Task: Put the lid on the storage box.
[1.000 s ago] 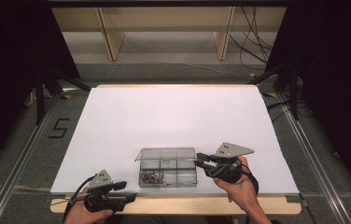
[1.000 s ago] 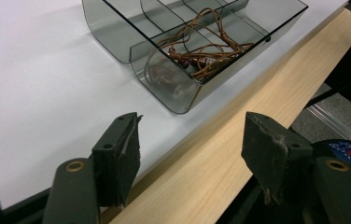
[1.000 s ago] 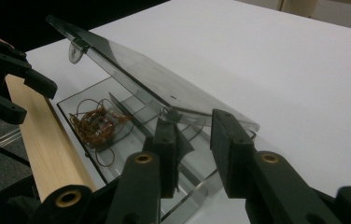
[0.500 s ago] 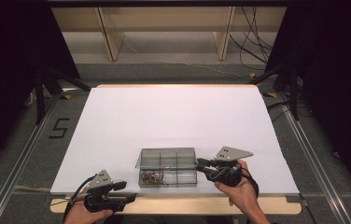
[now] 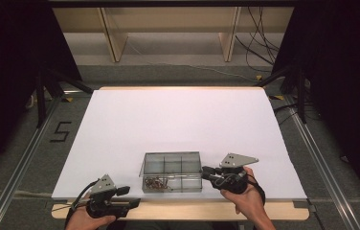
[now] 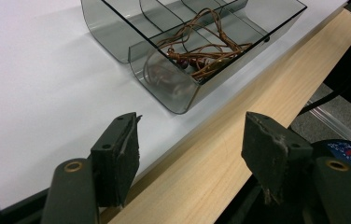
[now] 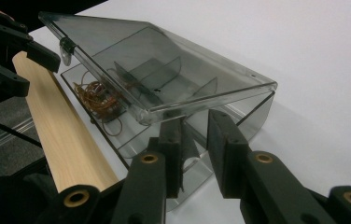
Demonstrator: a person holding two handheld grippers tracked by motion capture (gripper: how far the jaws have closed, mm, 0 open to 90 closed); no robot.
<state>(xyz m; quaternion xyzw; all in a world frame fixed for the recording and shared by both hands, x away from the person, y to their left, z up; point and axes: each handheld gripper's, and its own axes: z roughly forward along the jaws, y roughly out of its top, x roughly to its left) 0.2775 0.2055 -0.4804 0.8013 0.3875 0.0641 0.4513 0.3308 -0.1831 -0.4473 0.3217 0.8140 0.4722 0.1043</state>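
A smoky clear plastic box point(image 5: 171, 171) with several compartments sits near the table's front edge. A brown beaded cord necklace point(image 5: 158, 182) lies coiled in its front compartment point(image 6: 197, 51) point(image 7: 99, 98). The box's lid point(image 7: 155, 70) is tilted up, partly raised. My right gripper point(image 5: 206, 172) is at the box's right end; its jaws point(image 7: 194, 126) stand a narrow gap apart just under the lid's near edge, with the thin end wall in that gap. My left gripper point(image 5: 126, 196) rests over the wooden front edge, left of the box point(image 6: 211, 70), jaws wide apart point(image 6: 190, 140) and nothing between them.
The white table top point(image 5: 168, 120) stretches bare behind the box. A wooden strip point(image 5: 183, 208) runs along the front edge. Wooden shelving point(image 5: 168, 28) and loose cables point(image 5: 259, 33) lie beyond the far edge. Metal rails flank the table.
My right gripper has slid slightly toward the table's front edge beside the box, and the lid has shifted a little with it. The left gripper has stayed put.
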